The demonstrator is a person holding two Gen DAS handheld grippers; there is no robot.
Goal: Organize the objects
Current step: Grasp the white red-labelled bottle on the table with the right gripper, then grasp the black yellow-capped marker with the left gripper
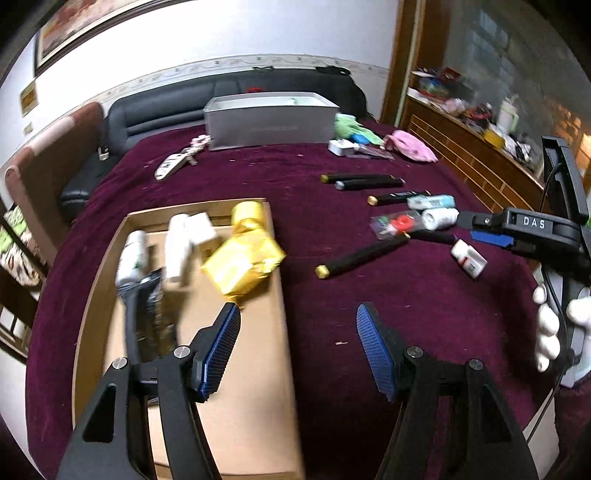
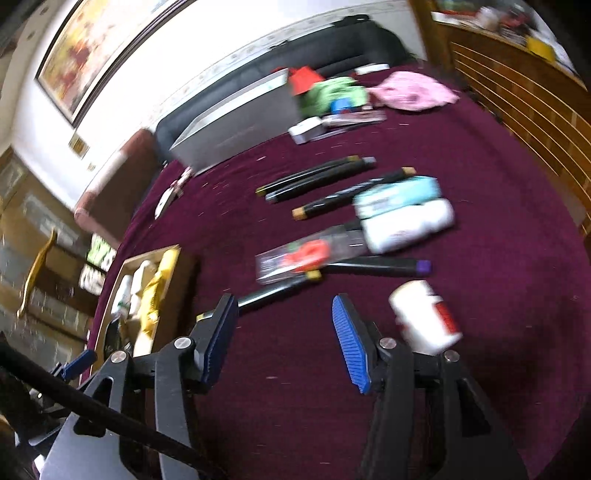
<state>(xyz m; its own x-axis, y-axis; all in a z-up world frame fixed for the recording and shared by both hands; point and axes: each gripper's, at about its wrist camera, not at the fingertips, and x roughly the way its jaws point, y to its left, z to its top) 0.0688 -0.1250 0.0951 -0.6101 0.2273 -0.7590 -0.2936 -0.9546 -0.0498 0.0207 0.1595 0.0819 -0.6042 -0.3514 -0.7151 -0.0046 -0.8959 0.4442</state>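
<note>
Left gripper (image 1: 297,314) jaws wide, empty, over the right edge of the cardboard tray (image 1: 258,369). Tray holds gold packet (image 1: 242,264), white bottles (image 1: 177,245), a dark sachet (image 1: 149,295). Right gripper (image 2: 284,308) also wide, empty, above the maroon cloth (image 2: 480,314). Loose on the cloth: black markers (image 2: 321,175), white jar (image 2: 424,317) just right of its finger, clear pouch (image 2: 306,254), white roll (image 2: 406,223). Grey box (image 1: 271,120) at far end.

A white wall (image 1: 229,33) is seen at 12 o'clock, with a framed painting (image 2: 92,55) hung at 10 o'clock. A black sofa (image 1: 177,107) is set below the wall. A wooden cabinet (image 1: 472,147) is placed at 2 o'clock. A maroon cloth (image 1: 406,302) is spread across the middle.
</note>
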